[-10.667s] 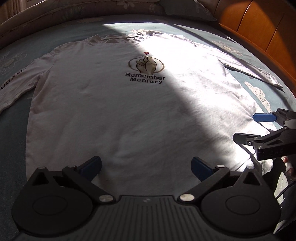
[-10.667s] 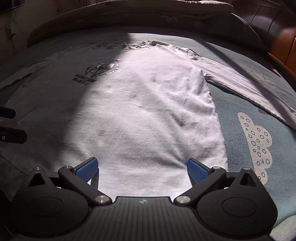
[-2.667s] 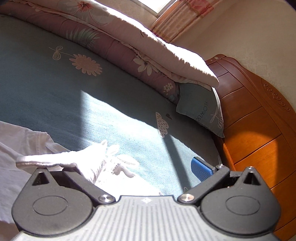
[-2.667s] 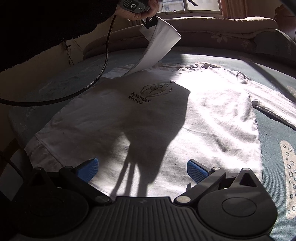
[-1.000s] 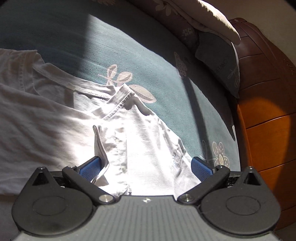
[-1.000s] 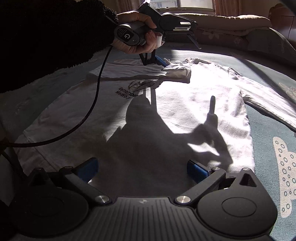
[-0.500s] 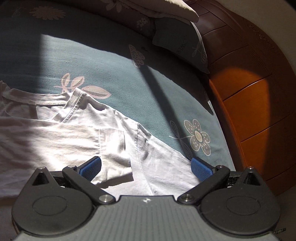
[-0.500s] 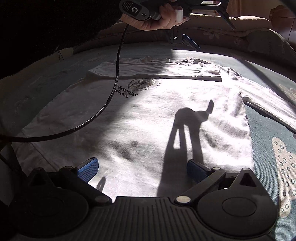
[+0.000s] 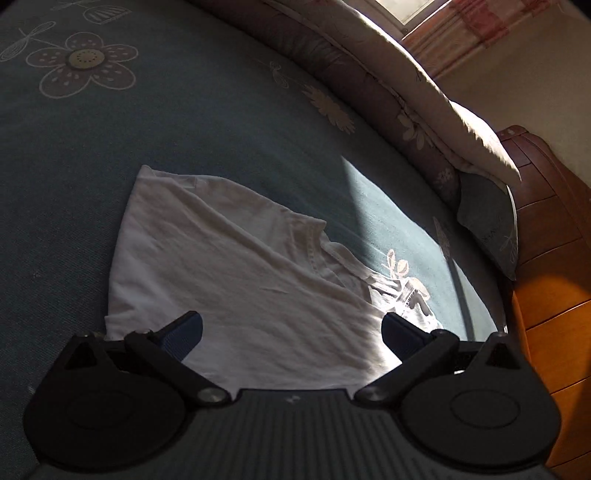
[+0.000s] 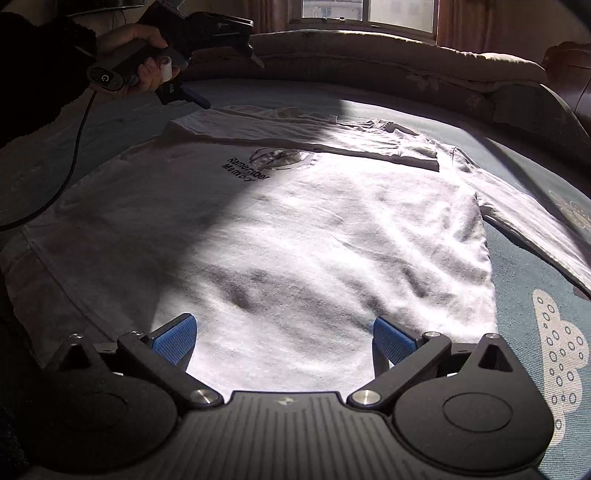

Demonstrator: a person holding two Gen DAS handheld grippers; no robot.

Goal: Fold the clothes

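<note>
White cotton shirt (image 10: 295,236) lies flat on the bed (image 10: 524,280), its unfolded sleeve (image 10: 532,218) nearer our empty, spread right tool (image 10: 282,341) than the lifted, equally open left tool (image 9: 291,334).

A bed (image 9: 184,122) with a teal flowered cover lies half in sunlight. A rolled quilt (image 10: 369,48) lines its far edge below a curtained window (image 10: 365,11). A wooden headboard (image 9: 550,229) stands alongside.

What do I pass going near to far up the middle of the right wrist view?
Right gripper → shirt hem → "Remember Memory" print → folded-over sleeve → bare bedsheet → rolled quilt → window.
</note>
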